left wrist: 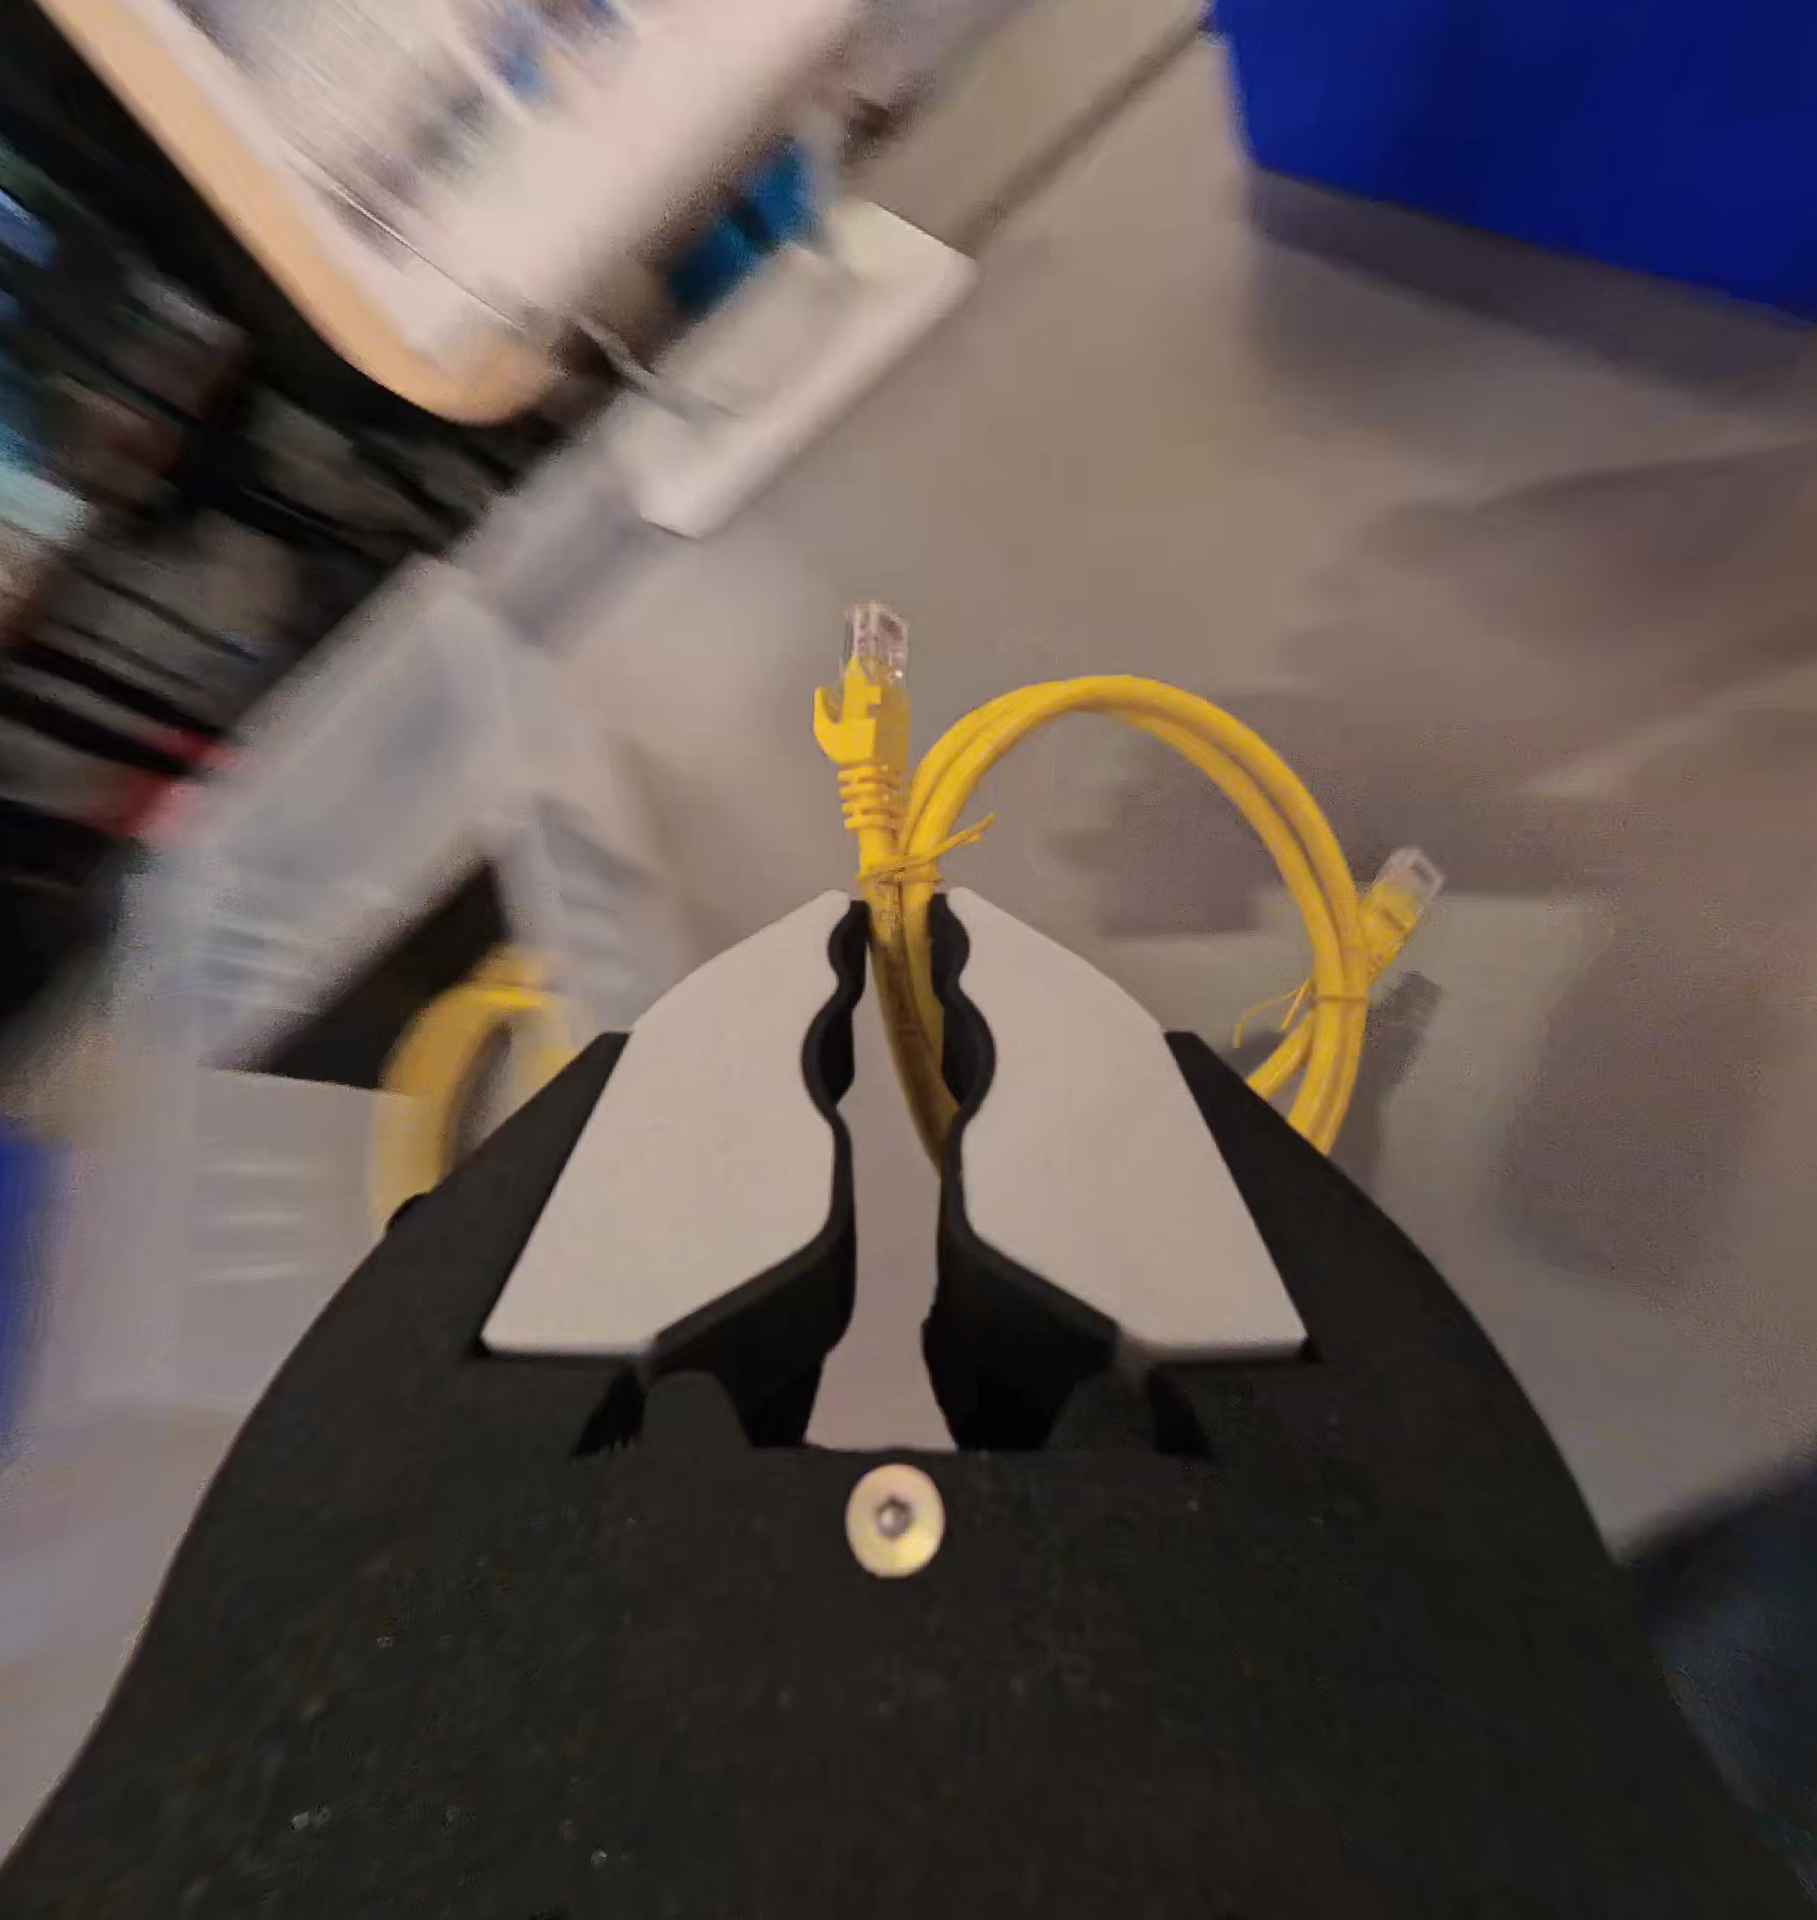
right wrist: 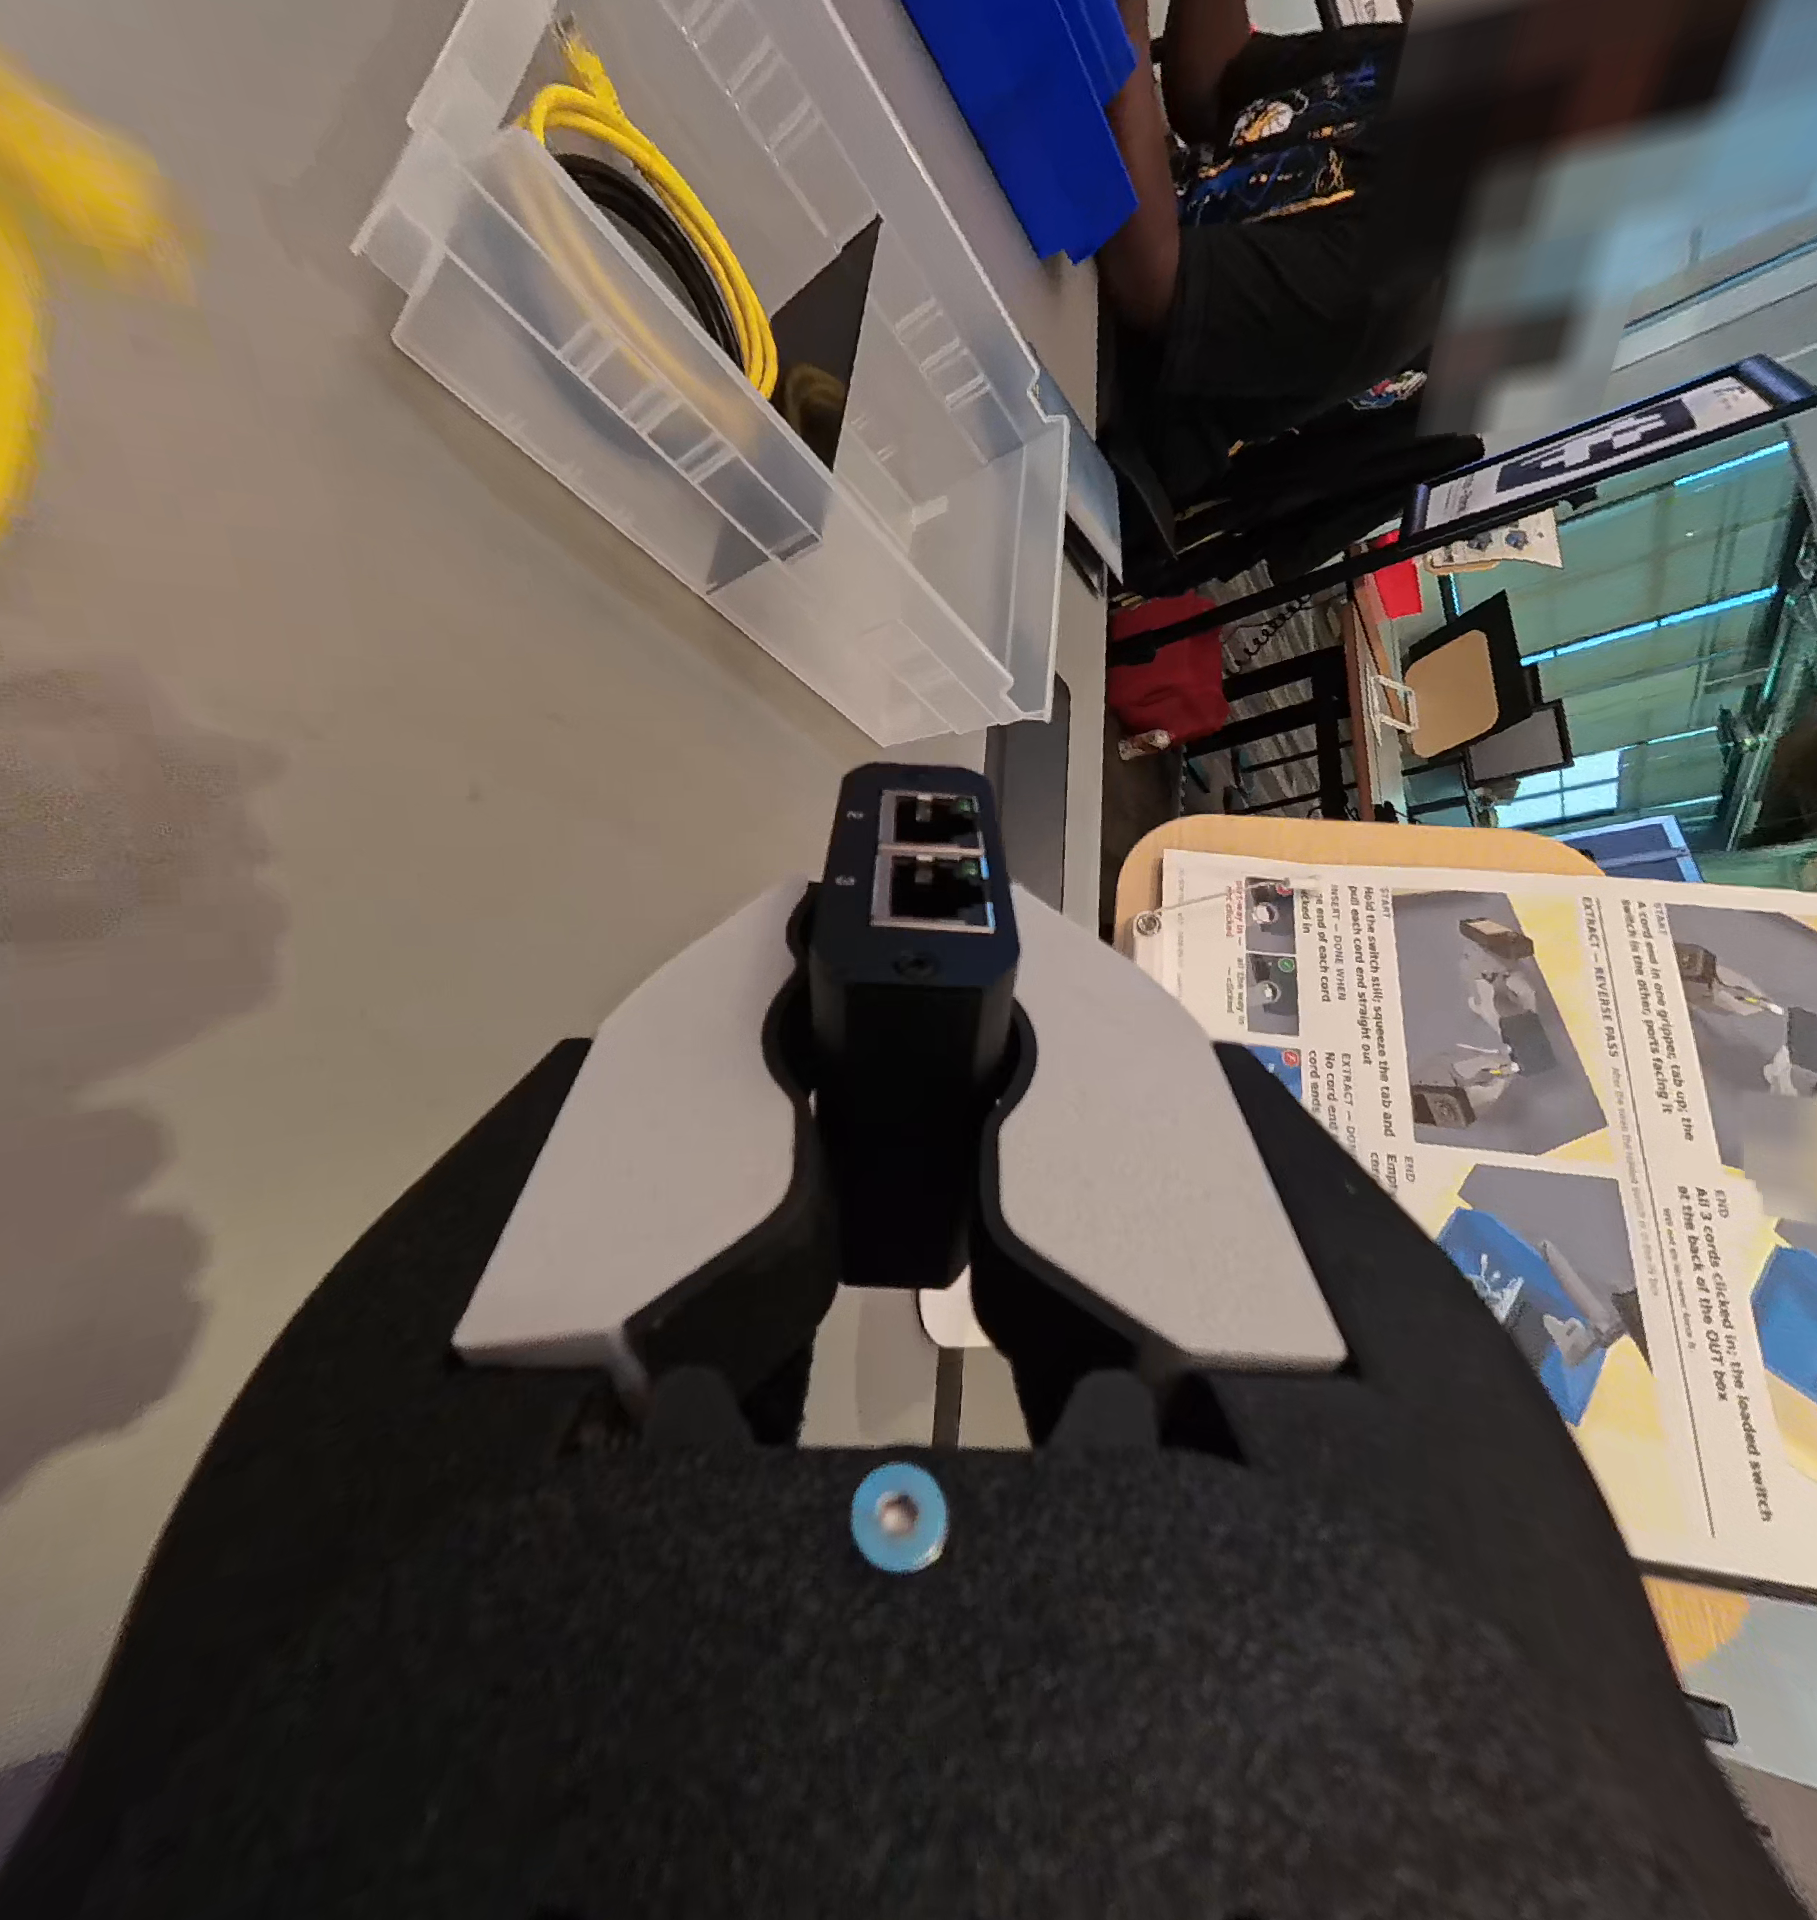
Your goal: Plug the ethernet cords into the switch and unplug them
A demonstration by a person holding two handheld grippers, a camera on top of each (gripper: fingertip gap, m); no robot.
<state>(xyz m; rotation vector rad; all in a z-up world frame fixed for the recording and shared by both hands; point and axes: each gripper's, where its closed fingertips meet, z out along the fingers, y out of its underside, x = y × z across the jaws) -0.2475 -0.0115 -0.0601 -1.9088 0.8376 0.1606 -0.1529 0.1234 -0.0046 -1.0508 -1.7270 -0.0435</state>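
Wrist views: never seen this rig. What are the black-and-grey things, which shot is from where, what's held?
No robot arm here: a person holds a pair of two-finger tongs in each hand, and a camera on each looks forward along its fingers.

The left view shows the left tongs shut on a bundled yellow cord, just below its tie, with one clear plug sticking up past the tips.

The right view shows the right tongs gripping a dark switch, two empty ports facing away from the camera.

On the grey table sits a clear bin holding more cords. A printed sheet lies off to the side.
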